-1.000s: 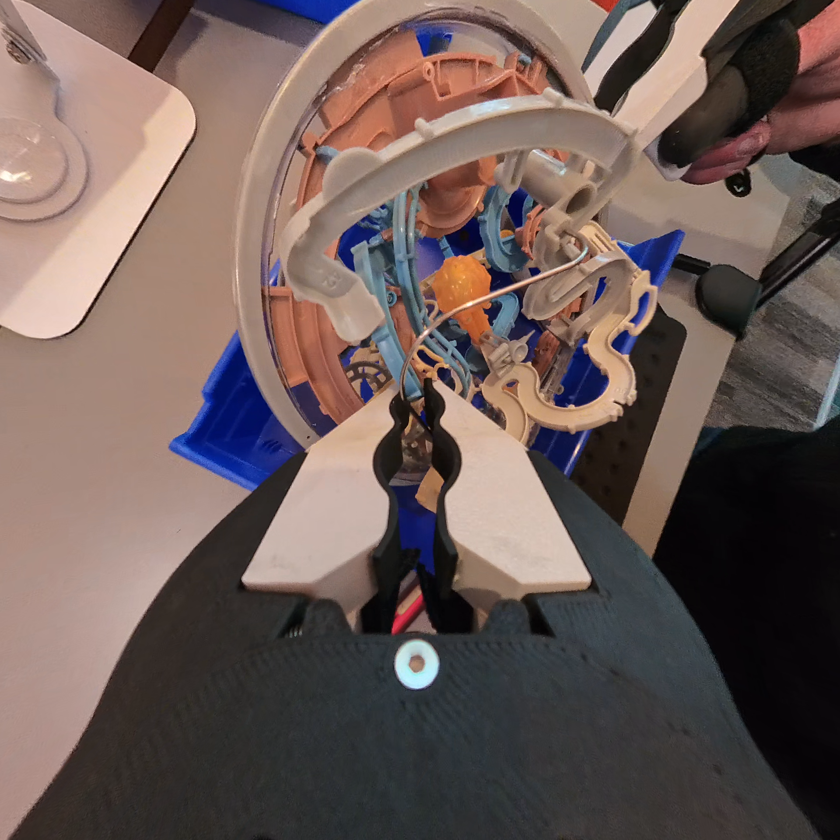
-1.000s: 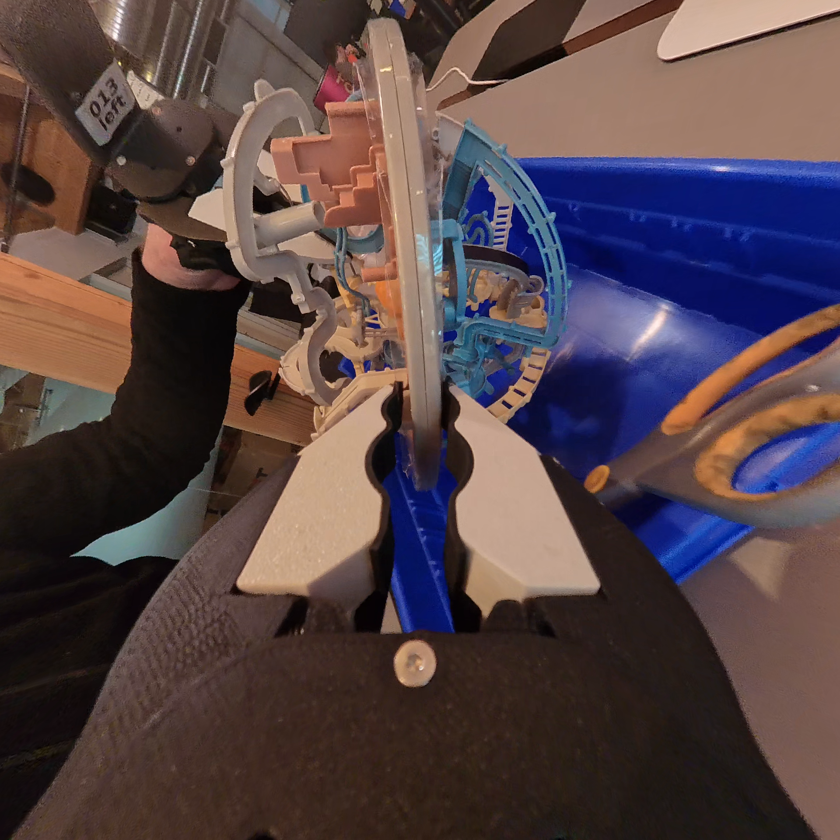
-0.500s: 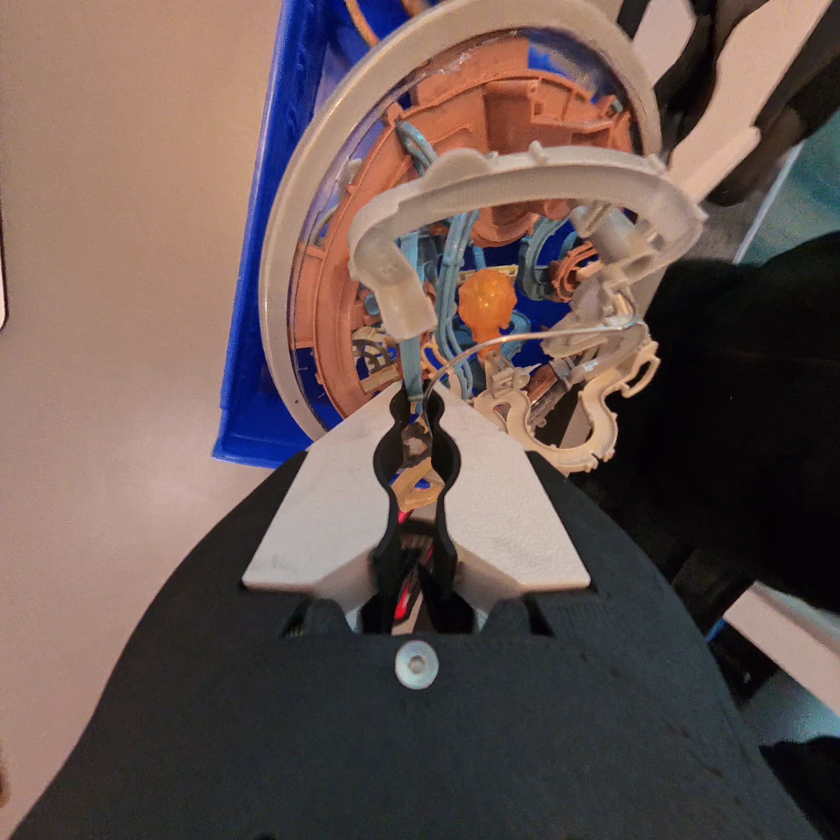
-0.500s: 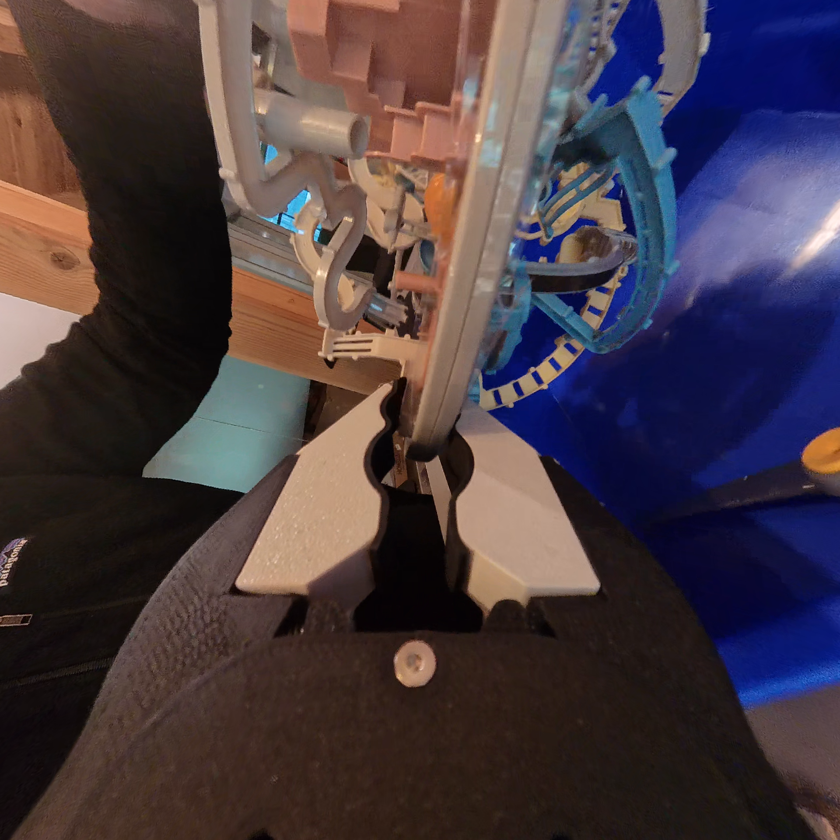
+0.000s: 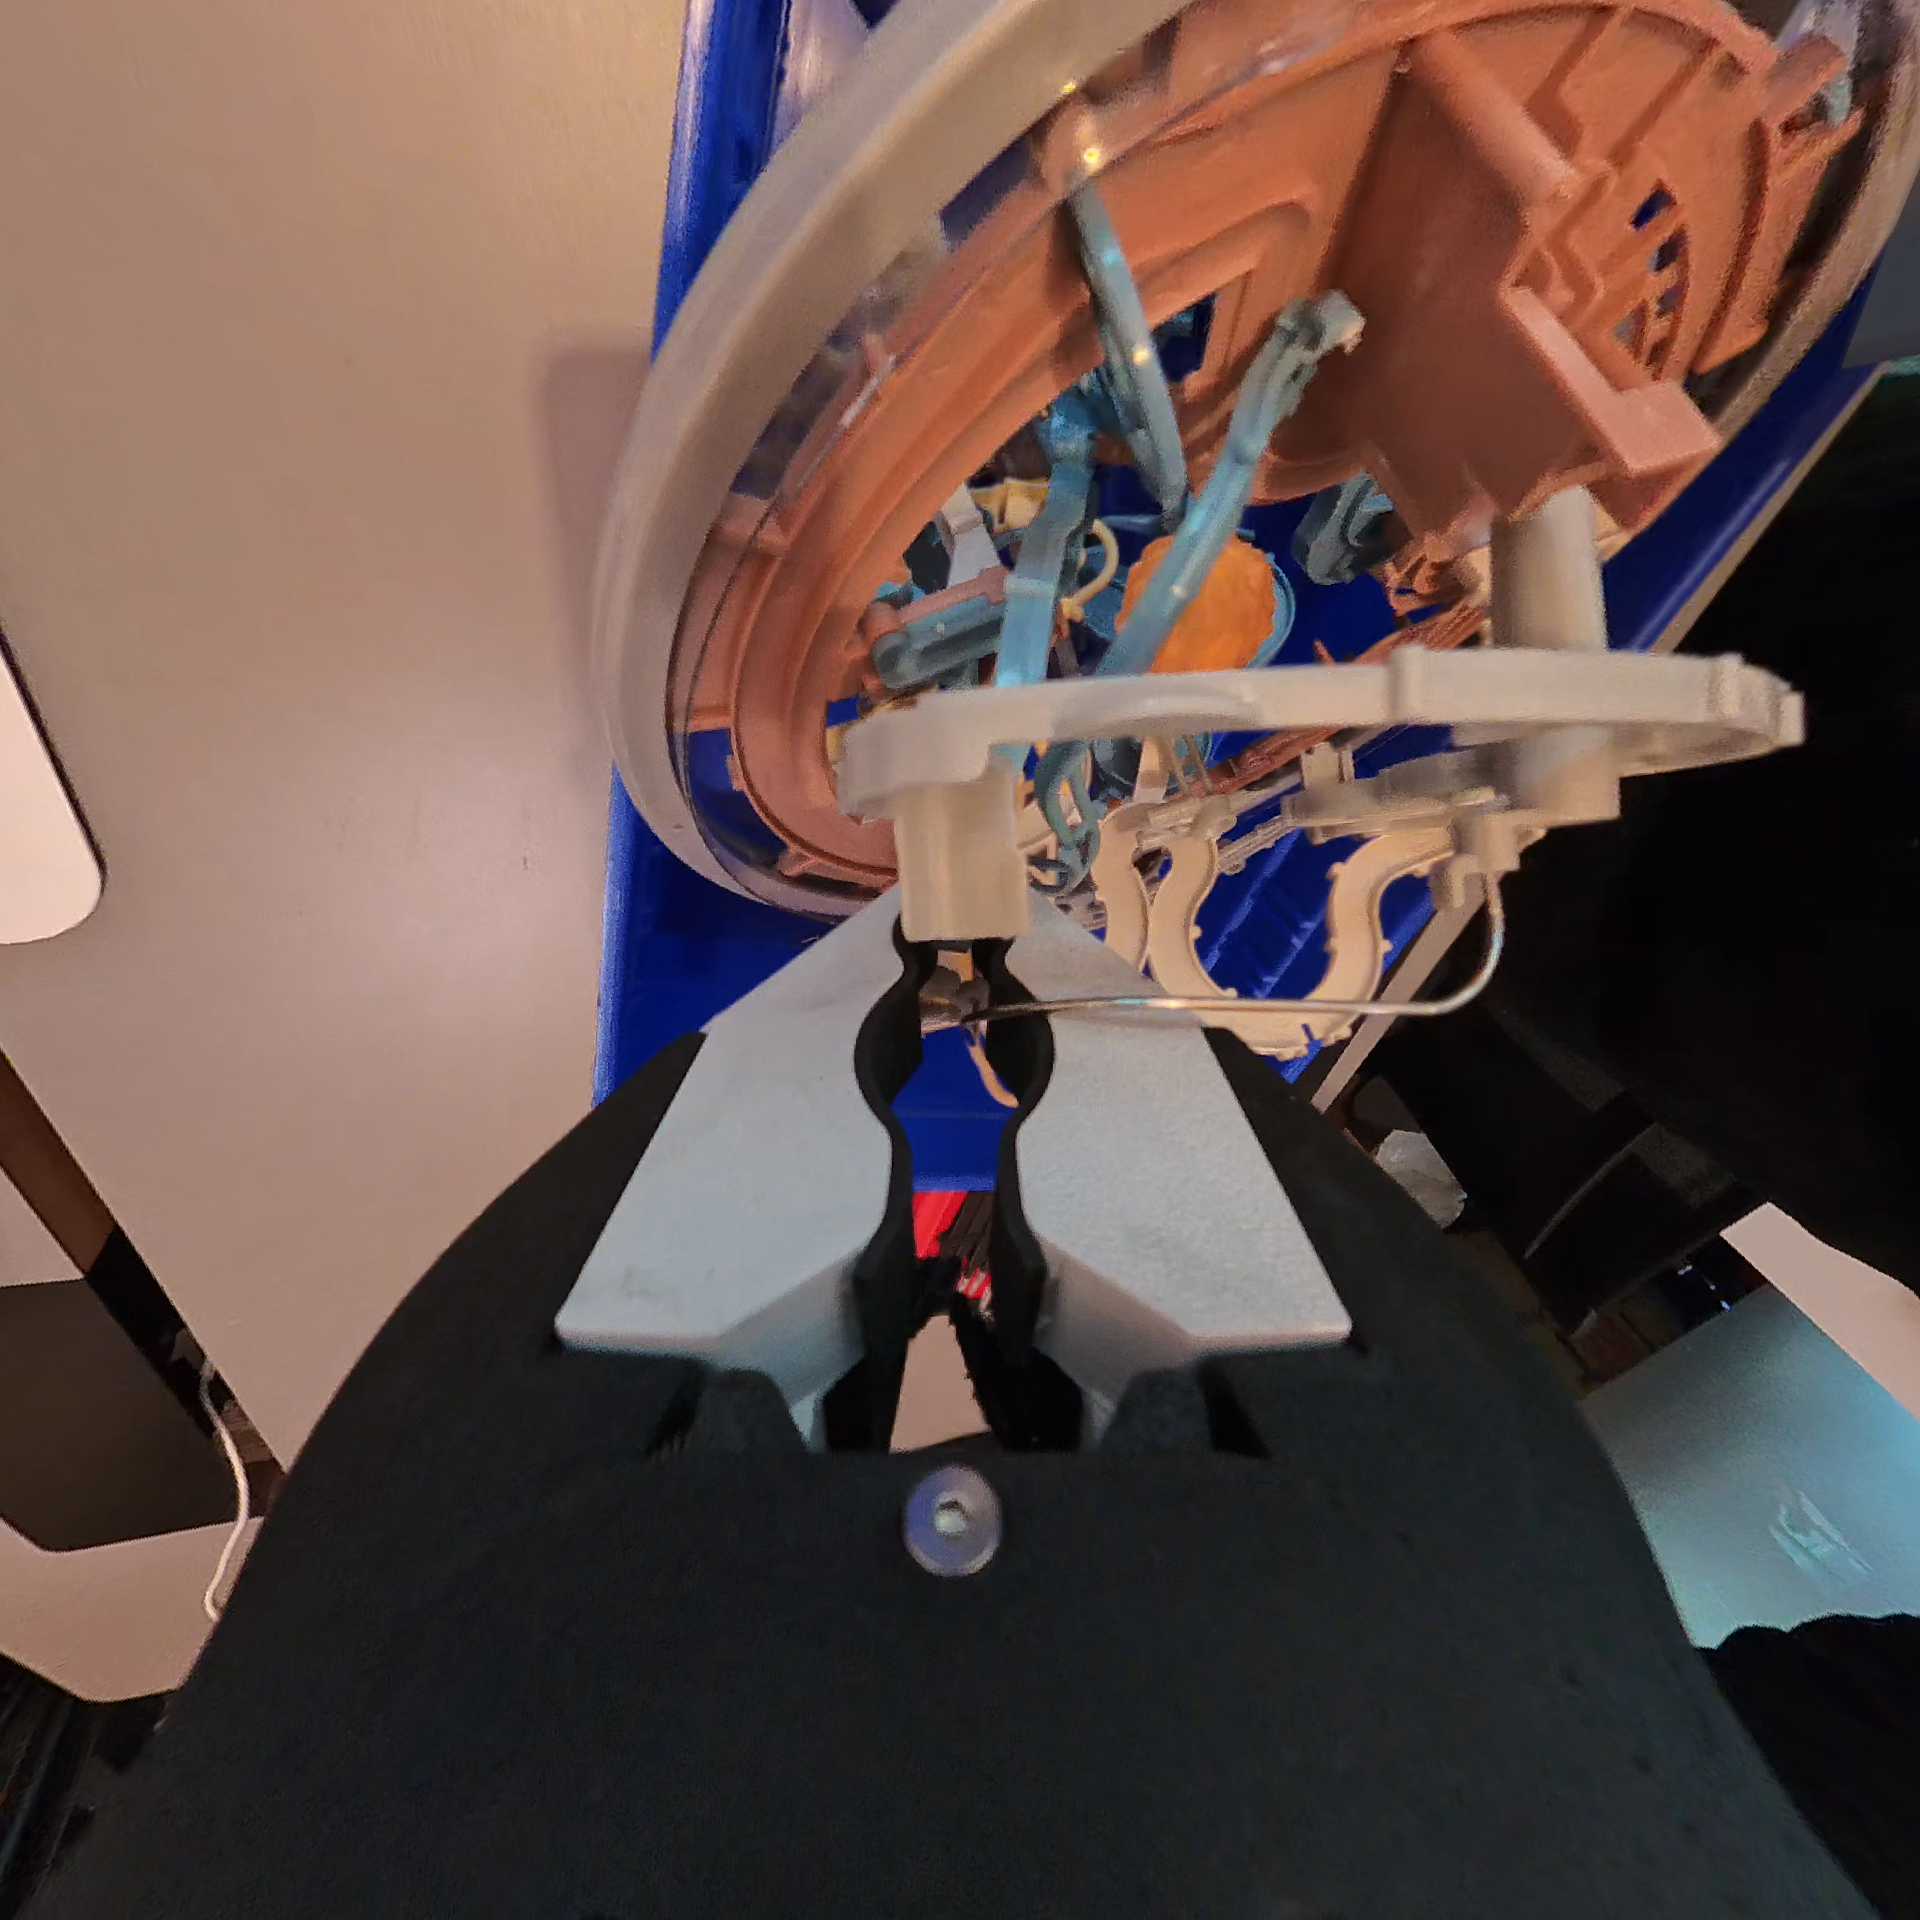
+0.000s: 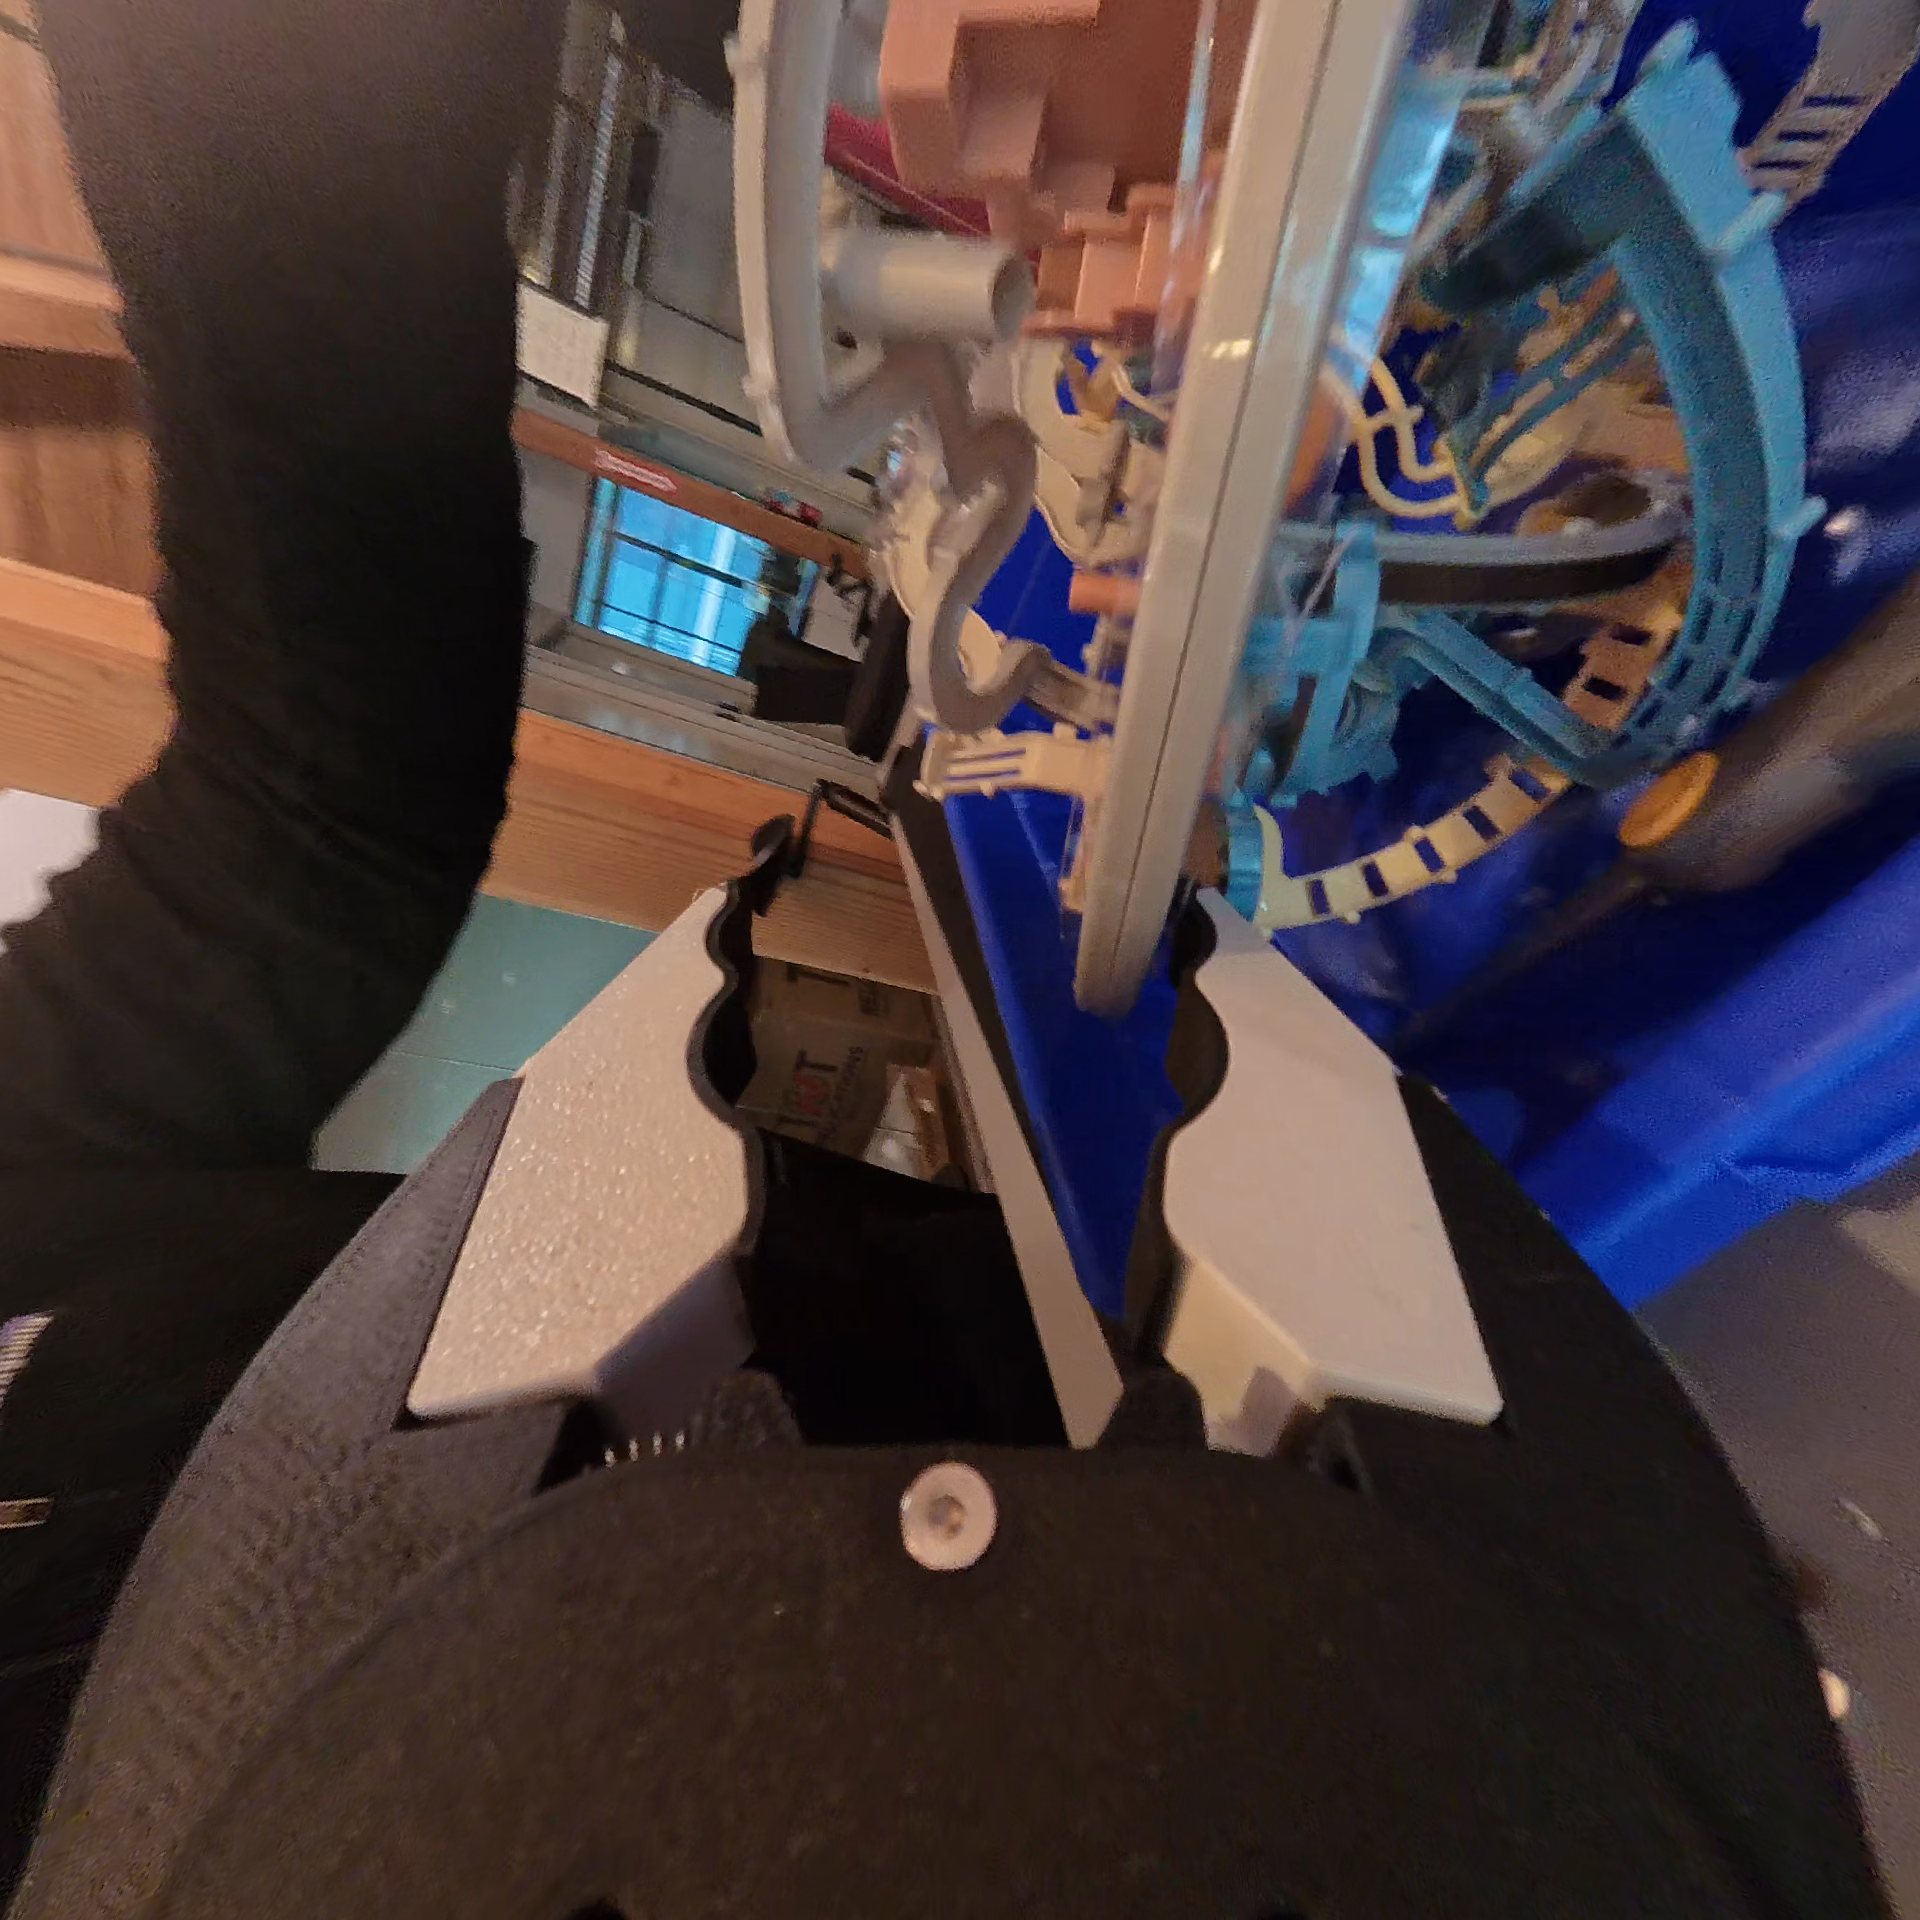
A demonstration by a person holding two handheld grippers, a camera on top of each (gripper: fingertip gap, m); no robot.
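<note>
A maze toy with a grey ring [image 5: 665,582], brown, blue and cream tracks and an orange piece hangs over a blue bin [image 5: 634,956]. My left gripper [image 5: 956,951] is shut on the end of the toy's thin wire [image 5: 1247,1006], just under a grey arc [image 5: 1299,707]. In the right wrist view the ring [image 6: 1174,623] stands edge-on. My right gripper [image 6: 966,914] is open, and the ring's lower edge lies between the fingers, close to the right one [image 6: 1299,1143]; I cannot tell if it touches.
The blue bin [image 6: 1662,1039] lies behind the toy, with a blurred grey tool with an orange disc [image 6: 1652,810] in it. A black sleeve [image 6: 291,520] fills the left. A beige table [image 5: 312,520] and a white board corner [image 5: 31,831] are to the left.
My right gripper has opened and let go of the ring. The toy has tilted, so the grey arc now lies level just above my left fingertips, which stay shut on the wire.
</note>
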